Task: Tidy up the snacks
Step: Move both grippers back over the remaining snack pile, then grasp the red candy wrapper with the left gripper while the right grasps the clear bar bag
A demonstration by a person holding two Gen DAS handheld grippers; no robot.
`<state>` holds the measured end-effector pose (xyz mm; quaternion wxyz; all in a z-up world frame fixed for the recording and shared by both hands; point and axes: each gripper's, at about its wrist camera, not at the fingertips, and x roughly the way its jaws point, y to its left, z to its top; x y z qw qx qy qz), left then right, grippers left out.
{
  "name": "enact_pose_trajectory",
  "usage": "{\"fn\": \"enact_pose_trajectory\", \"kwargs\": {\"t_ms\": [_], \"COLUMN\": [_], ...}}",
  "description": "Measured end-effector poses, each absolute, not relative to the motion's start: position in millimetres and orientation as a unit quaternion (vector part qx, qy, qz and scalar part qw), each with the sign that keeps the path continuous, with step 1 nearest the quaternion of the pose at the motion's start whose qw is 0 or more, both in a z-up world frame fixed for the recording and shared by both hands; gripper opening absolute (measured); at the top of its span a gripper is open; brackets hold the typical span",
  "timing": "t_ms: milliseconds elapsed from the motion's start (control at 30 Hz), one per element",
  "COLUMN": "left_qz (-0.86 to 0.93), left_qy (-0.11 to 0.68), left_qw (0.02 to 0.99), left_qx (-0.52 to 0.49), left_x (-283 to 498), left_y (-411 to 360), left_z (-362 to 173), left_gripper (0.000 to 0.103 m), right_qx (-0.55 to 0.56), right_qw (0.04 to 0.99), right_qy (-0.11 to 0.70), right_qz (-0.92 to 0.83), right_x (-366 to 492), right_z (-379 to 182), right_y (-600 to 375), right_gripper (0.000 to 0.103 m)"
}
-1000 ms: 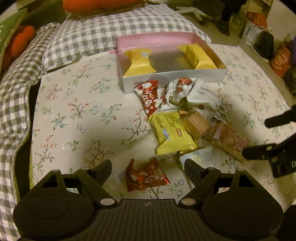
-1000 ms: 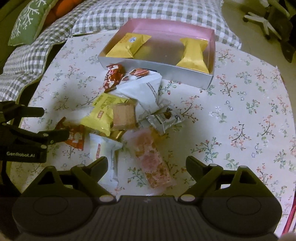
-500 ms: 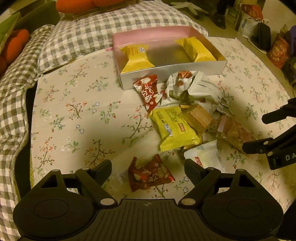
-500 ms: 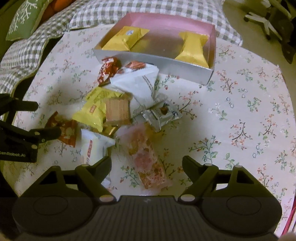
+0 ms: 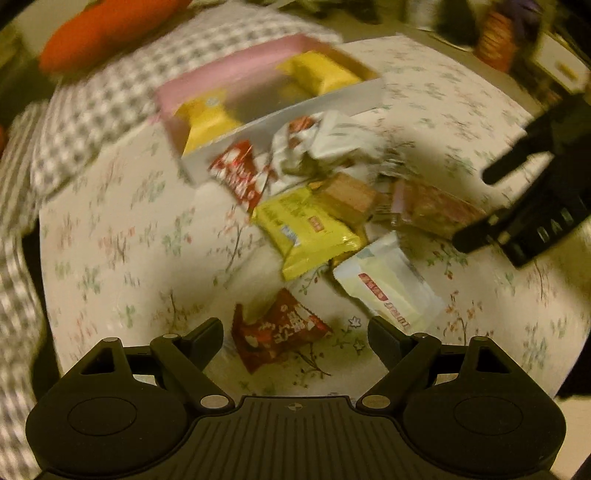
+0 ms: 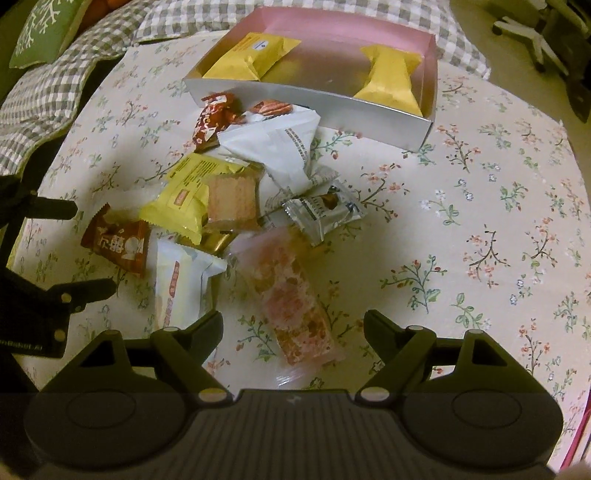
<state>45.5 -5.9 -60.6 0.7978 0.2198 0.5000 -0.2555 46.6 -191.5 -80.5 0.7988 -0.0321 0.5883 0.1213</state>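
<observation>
A pile of wrapped snacks lies on a floral cloth in front of a pink and silver box (image 6: 306,98) that holds two yellow packets (image 6: 391,79). My left gripper (image 5: 295,338) is open, with a red-brown packet (image 5: 277,332) lying between its fingers on the cloth. My right gripper (image 6: 291,328) is open over the near end of a pink clear-wrapped bar (image 6: 291,295). A yellow packet (image 5: 306,229), a white packet (image 5: 388,284) and a wafer (image 6: 231,201) lie in the pile. The left wrist view is blurred.
A grey checked blanket (image 6: 44,92) and a green cushion (image 6: 40,29) lie at the far left. An orange cushion (image 5: 110,26) sits behind the box. Chair legs (image 6: 532,33) stand on the floor at the far right.
My left gripper has swung and moved forward, so the red-brown packet now sits between its fingers. My right gripper has moved closer over the pink bar. Both stay open.
</observation>
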Motion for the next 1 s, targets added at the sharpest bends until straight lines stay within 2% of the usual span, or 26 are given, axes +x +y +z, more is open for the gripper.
{"fn": "enact_pose_trajectory", "kwargs": {"t_ms": [333, 767, 833, 900, 1000], "left_qz": [-0.311, -0.329, -0.333, -0.334, -0.330], "left_qy": [0.460, 0.446, 0.445, 0.450, 0.456], "left_qw": [0.765, 0.752, 0.750, 0.748, 0.746], "left_qx": [0.326, 0.358, 0.359, 0.356, 0.357], "left_x": [30.0, 30.2, 30.2, 32.5, 35.5], "left_y": [-11.4, -14.0, -15.2, -15.6, -15.7], "left_z": [-74.9, -82.2, -82.8, -84.2, -87.6], "left_gripper": [0.086, 0.077, 0.072, 0.061, 0.053], "right_qx": [-0.019, -0.012, -0.011, -0.008, -0.006], "right_qw": [0.800, 0.802, 0.804, 0.805, 0.805], "right_qy": [0.587, 0.584, 0.582, 0.581, 0.581], "right_qz": [0.126, 0.124, 0.123, 0.121, 0.120], "right_x": [47.0, 48.0, 48.1, 48.5, 49.0], "right_z": [-76.0, -73.6, -72.6, -71.8, -71.4], "right_y": [-188.5, -187.5, -187.6, -188.0, -188.4], "right_gripper": [0.078, 0.077, 0.077, 0.077, 0.077]}}
